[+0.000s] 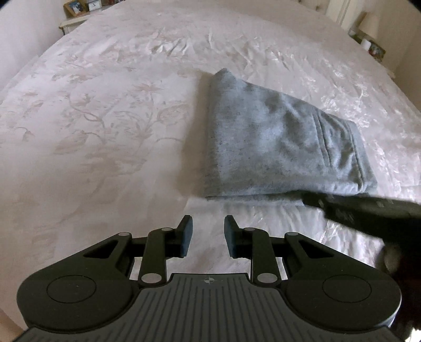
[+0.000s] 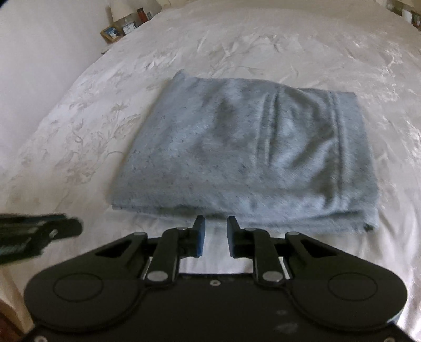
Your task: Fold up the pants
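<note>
Looking at the pants (image 2: 242, 152): grey sweatpants, already folded into a compact multi-layer rectangle, lying flat on the bed (image 1: 105, 118), right of centre in the left wrist view. Fold looks about done, judging from the stacked edges at the near side.

Handling, my read: soft knit, light, floppy, no stiffness. Layers will slide over each other if pinched by one corner. Best hold is the thick near edge, both ends at once, or the folded left side where the layers are bound. The satin-looking bedspread likely lets the stack slip when pushed.

Left gripper (image 1: 208, 235): jaws spread, nothing between them, hovering over bare bedspread just short of the stack's near left corner. Right gripper (image 2: 215, 235): jaws also apart, empty, tips right at the near edge of the pants; can't tell if touching.

Around: a nightstand (image 1: 71, 25) with a picture frame (image 1: 75, 8) and a small clock far left, more clutter far right. All well apart from the pants. Nothing blocks access.
</note>
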Demonstrator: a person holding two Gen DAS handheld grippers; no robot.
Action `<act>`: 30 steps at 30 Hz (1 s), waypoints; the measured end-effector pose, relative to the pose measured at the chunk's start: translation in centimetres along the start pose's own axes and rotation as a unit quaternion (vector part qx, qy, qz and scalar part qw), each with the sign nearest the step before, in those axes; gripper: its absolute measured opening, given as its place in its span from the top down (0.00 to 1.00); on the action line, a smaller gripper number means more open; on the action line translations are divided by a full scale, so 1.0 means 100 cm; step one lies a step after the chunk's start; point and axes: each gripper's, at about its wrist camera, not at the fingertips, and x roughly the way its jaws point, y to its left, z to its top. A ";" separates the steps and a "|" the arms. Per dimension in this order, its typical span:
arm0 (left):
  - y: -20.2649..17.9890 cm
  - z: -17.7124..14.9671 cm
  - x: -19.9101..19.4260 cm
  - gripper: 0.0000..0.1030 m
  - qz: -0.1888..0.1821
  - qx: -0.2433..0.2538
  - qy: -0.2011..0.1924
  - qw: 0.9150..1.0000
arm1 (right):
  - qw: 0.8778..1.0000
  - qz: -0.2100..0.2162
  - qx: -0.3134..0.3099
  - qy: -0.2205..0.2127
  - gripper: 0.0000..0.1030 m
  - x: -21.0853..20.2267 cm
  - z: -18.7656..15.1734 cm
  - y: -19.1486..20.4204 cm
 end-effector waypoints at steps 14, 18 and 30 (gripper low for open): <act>0.027 0.015 0.007 0.75 -0.019 0.024 0.008 0.999 | 0.999 0.030 0.005 0.015 0.74 0.007 -0.003 0.049; 0.027 0.023 0.008 0.75 -0.026 0.038 0.004 0.999 | 0.999 -0.019 0.031 -0.007 0.74 0.005 -0.005 0.050; 0.040 0.027 0.012 0.75 -0.013 0.048 0.007 0.999 | 0.999 0.033 0.035 0.002 0.75 0.038 0.012 0.069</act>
